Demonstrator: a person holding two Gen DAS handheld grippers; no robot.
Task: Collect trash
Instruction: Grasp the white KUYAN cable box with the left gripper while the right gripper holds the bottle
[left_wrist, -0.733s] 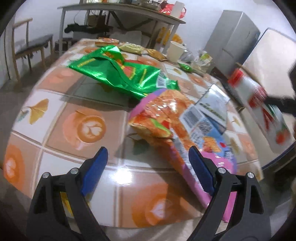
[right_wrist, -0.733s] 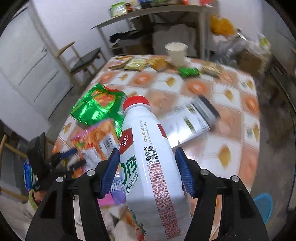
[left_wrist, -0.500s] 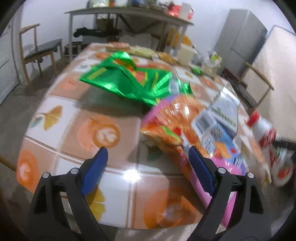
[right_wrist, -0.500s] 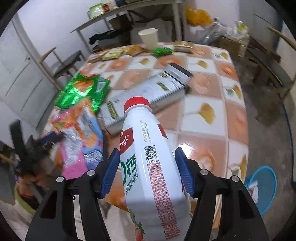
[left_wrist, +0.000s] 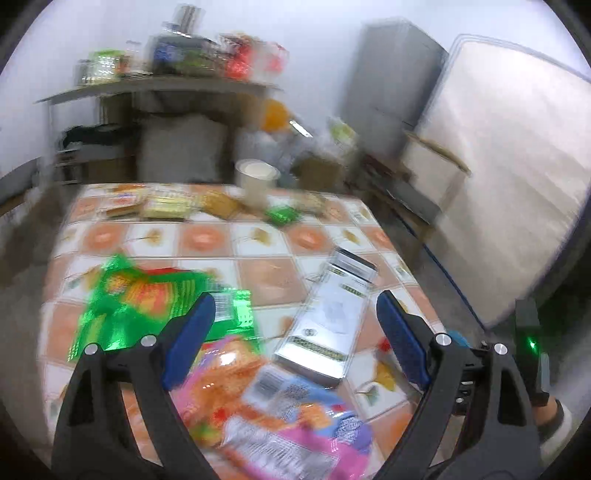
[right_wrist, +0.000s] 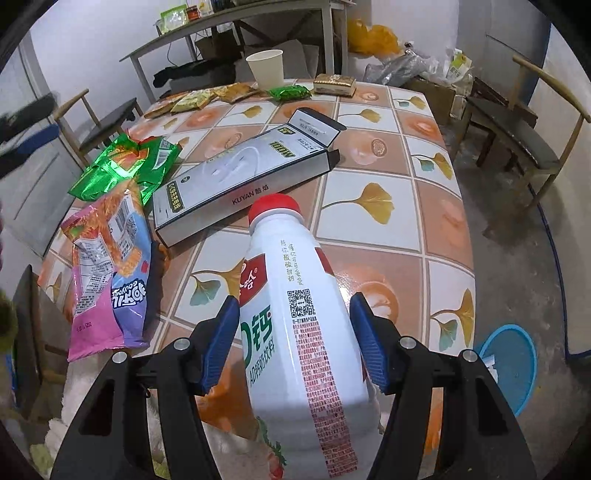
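The right gripper (right_wrist: 293, 345) was clamped on a white bottle (right_wrist: 295, 321) with a red cap, held above the near edge of the tiled worktop (right_wrist: 424, 206), while the left gripper (left_wrist: 295, 334) stood wide open and empty over the pink snack bag (left_wrist: 273, 410) and grey box (left_wrist: 332, 314).

Whole left wrist view motion-blurred: print on green foil snack bag (left_wrist: 147, 302) ahead-left of left gripper (left_wrist: 295, 341) unreadable. Base of white plastic drink bottle (right_wrist: 306, 332) between right gripper (right_wrist: 295, 345) pads cut off by bottom edge.
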